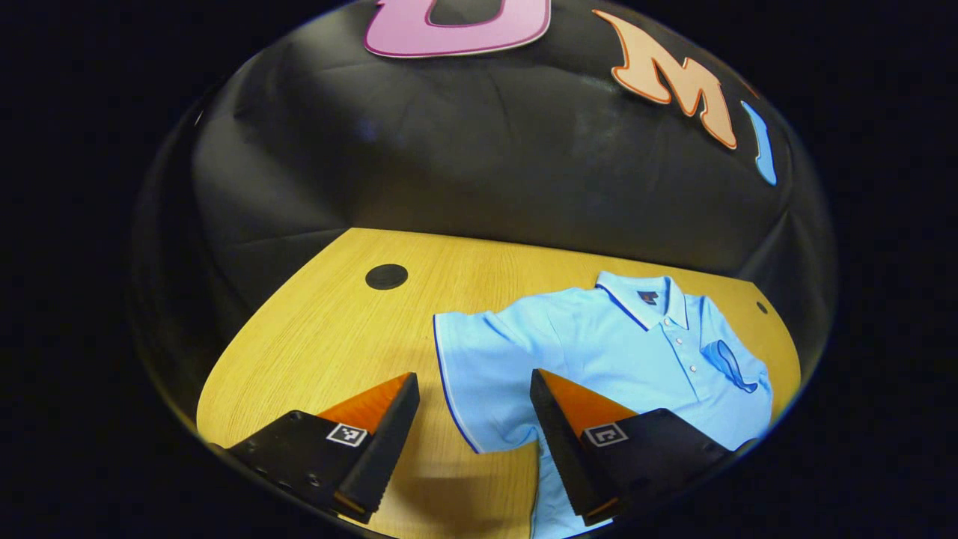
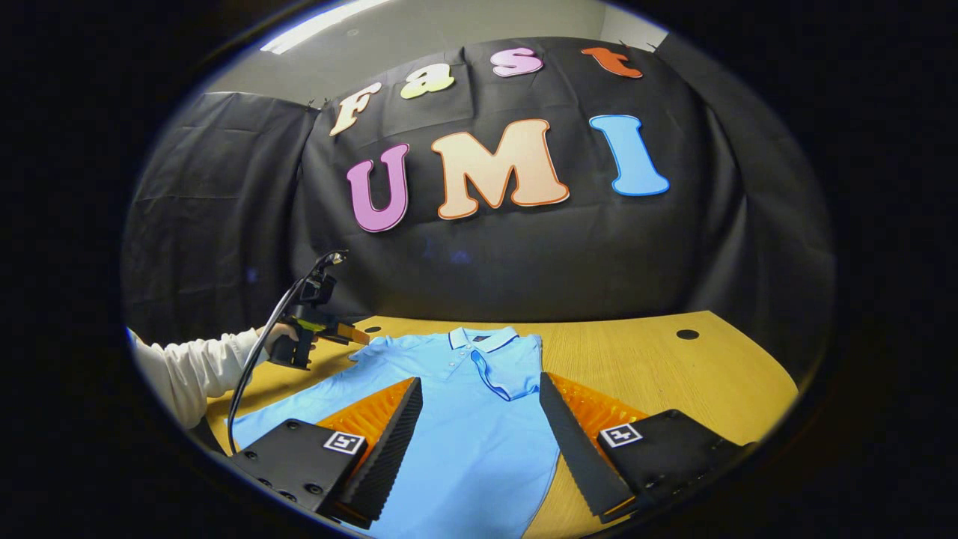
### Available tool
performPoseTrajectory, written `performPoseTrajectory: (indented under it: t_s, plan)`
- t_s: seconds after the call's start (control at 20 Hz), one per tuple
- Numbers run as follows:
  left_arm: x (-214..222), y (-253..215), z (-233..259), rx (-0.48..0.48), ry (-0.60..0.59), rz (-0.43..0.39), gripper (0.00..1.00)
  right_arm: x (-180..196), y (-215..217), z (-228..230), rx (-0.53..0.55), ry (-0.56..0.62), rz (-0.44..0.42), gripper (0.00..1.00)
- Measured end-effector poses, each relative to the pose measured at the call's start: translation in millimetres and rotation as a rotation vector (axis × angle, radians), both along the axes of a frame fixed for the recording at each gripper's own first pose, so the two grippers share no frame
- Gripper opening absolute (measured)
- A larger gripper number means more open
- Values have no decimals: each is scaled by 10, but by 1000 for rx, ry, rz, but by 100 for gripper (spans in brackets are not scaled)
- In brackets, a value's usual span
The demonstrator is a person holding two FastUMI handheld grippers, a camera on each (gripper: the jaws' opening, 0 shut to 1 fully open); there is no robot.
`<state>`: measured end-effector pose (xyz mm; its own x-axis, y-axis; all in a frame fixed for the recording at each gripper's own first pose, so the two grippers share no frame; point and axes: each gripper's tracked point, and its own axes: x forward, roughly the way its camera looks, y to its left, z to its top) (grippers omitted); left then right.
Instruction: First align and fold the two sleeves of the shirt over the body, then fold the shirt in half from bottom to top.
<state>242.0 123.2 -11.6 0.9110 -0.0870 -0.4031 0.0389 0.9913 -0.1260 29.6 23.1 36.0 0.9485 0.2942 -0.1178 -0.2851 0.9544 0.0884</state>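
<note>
Bare worktop (image 2: 673, 367) is lying open to the right of the shirt (image 2: 464, 404) in the right gripper view, and to its left in the left gripper view. The left gripper (image 2: 359, 334) is hovering over the shirt's far left corner, with a sleeved arm (image 2: 187, 370) and a cable (image 2: 254, 359) crossing the left edge.

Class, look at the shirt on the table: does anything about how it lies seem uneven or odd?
Yes. One sleeve is already folded onto the shirt body, while the other sleeve still lies spread on the table.
</note>
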Motion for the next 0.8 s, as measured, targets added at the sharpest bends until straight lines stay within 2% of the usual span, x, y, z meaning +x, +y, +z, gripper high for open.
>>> performPoseTrajectory:
  t_s: [0.1,0.3,0.8]
  plan:
    - [83,24,-44,29,4,15,86,13,-22,-12,1,5,-4,98]
    - [140,46,-151,62,24,19,73,2,-21,-17,6,9,-3,98]
    - [193,-51,-273,54,51,3,66,-7,-28,-9,34,22,12,98]
